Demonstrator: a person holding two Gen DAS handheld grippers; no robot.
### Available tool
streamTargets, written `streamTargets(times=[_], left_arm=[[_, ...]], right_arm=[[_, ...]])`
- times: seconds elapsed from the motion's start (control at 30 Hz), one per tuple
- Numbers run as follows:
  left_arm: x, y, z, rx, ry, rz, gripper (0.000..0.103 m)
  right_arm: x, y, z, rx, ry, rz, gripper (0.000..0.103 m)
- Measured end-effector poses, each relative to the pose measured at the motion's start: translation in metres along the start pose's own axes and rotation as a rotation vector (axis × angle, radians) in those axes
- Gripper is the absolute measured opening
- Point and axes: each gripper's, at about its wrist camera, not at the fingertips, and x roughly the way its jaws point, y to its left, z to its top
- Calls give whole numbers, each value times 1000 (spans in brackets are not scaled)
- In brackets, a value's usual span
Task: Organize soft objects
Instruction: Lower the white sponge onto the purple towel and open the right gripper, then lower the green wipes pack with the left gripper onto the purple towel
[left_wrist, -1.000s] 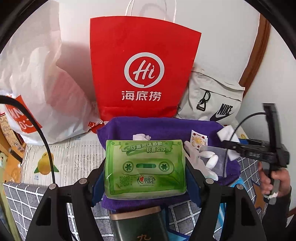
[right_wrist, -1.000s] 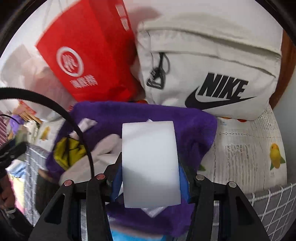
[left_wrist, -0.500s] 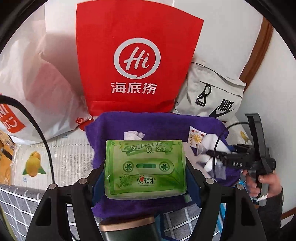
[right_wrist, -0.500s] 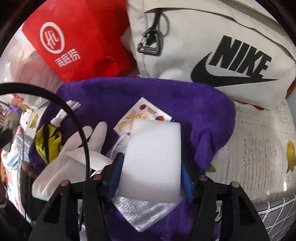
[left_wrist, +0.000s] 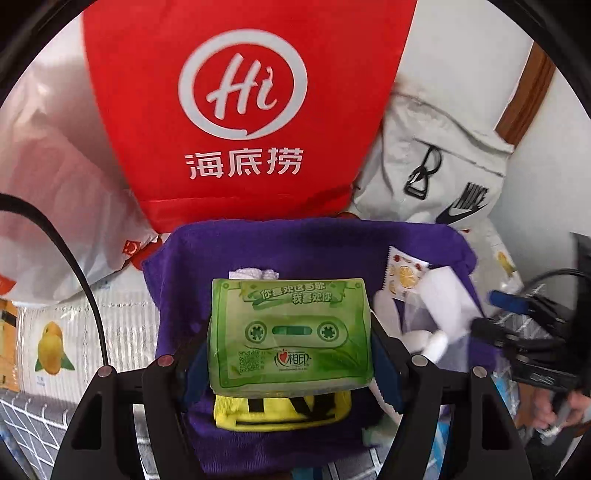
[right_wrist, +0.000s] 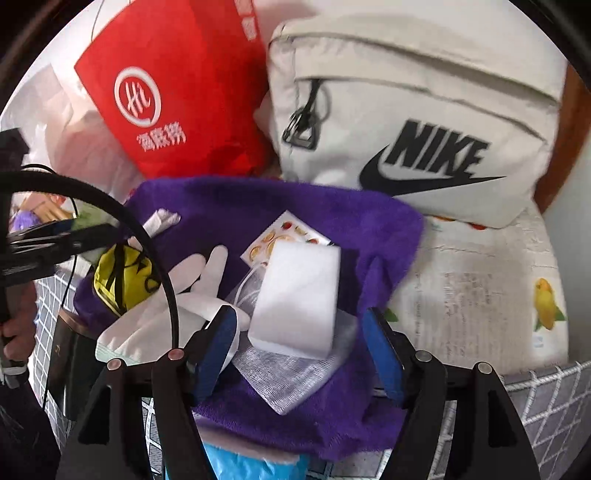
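Right wrist: white sponge (right_wrist: 299, 302) lies free between opening hand-held gripper (right_wrist: 299, 354) pads.

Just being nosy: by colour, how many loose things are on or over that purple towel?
White: 3 (sponge, glove, tissue wad)
Green: 1 (tissue pack)
Yellow: 1 (yellow pouch)
Silver: 1 (mesh pouch)
Fruit-printed: 1 (sachet)
Total: 7

Left gripper (left_wrist: 290, 356) clamped, right gripper (right_wrist: 300, 341) jaws opening
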Motion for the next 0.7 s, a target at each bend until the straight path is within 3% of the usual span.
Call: streamTargets(times=[0.23, 0.53, 0.63, 0.7], left_arm=[[35, -7, 14, 24, 55, 53, 72], [70, -16, 23, 54, 129, 79, 72], [75, -17, 22, 56, 160, 85, 79], [78, -18, 22, 51, 178, 86, 90]], right_arm=[[-34, -1, -14, 21, -66, -46, 70], [-36, 25, -26, -32, -66, -64, 70], [-42, 28, -31, -36, -77, -47, 70], [-46, 30, -35, -36, -83, -40, 70]])
